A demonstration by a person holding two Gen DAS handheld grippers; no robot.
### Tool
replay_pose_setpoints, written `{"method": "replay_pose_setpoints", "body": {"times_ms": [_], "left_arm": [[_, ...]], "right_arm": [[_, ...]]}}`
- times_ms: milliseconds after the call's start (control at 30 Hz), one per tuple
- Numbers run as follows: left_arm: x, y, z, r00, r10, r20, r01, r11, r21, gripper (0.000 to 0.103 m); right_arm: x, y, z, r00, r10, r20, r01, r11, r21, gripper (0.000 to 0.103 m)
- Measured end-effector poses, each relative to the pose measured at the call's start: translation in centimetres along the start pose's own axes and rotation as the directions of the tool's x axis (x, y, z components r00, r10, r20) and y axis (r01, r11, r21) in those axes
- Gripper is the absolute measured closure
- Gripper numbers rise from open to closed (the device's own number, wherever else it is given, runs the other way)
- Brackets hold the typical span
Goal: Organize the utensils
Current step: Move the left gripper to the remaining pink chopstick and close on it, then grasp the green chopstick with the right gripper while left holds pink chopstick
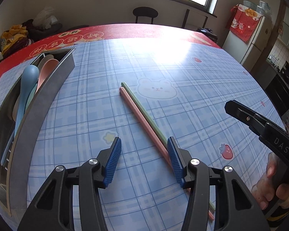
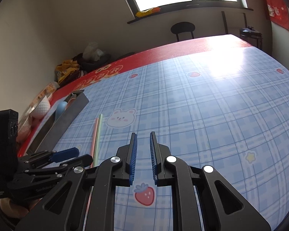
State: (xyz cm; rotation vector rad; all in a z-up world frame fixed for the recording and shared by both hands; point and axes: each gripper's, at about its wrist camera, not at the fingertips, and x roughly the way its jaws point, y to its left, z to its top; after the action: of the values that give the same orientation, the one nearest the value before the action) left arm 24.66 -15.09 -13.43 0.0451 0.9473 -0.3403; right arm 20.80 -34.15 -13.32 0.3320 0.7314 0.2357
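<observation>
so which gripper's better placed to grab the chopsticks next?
Left. The left gripper hangs right over the pink chopstick and green chopstick, one pad already beside them. The right gripper, nearly closed and empty, points at bare tablecloth.

— What do I have around the chopsticks (image 1: 142, 115)?

— I see them side by side on the tablecloth (image 1: 183, 88), touching. The utensil tray (image 1: 48, 88) sits left of them, spoons (image 1: 28, 80) inside. The bear print (image 1: 157, 90) lies just right of their far ends.
</observation>
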Motion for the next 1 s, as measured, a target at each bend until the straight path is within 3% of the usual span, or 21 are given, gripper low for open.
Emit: {"method": "replay_pose_setpoints", "body": {"times_ms": [400,467,633,1000], "left_arm": [[-0.8,0.9,-0.2,0.995,0.102,-0.014,-0.101,0.993,0.055,0.060],[-1.0,1.3,-0.5,0.994,0.111,-0.010,-0.111,0.992,0.059,0.066],[-1.2,2.0,-0.9,0.994,0.110,-0.010,-0.109,0.992,0.070,0.083],[-0.8,1.9,-1.2,0.995,0.087,0.048,-0.091,0.991,0.093,0.085]], "right_arm": [[-0.5,-0.5,-0.1,0.999,0.047,0.008,-0.047,0.999,0.013,0.089],[-0.6,-0.6,-0.2,0.999,0.051,0.011,-0.051,0.999,0.015,0.089],[-0.6,-0.7,-0.2,0.998,0.059,0.012,-0.059,0.998,0.019,0.089],[-0.5,-0.5,-0.2,0.998,0.065,0.005,-0.065,0.998,0.019,0.089]]}}
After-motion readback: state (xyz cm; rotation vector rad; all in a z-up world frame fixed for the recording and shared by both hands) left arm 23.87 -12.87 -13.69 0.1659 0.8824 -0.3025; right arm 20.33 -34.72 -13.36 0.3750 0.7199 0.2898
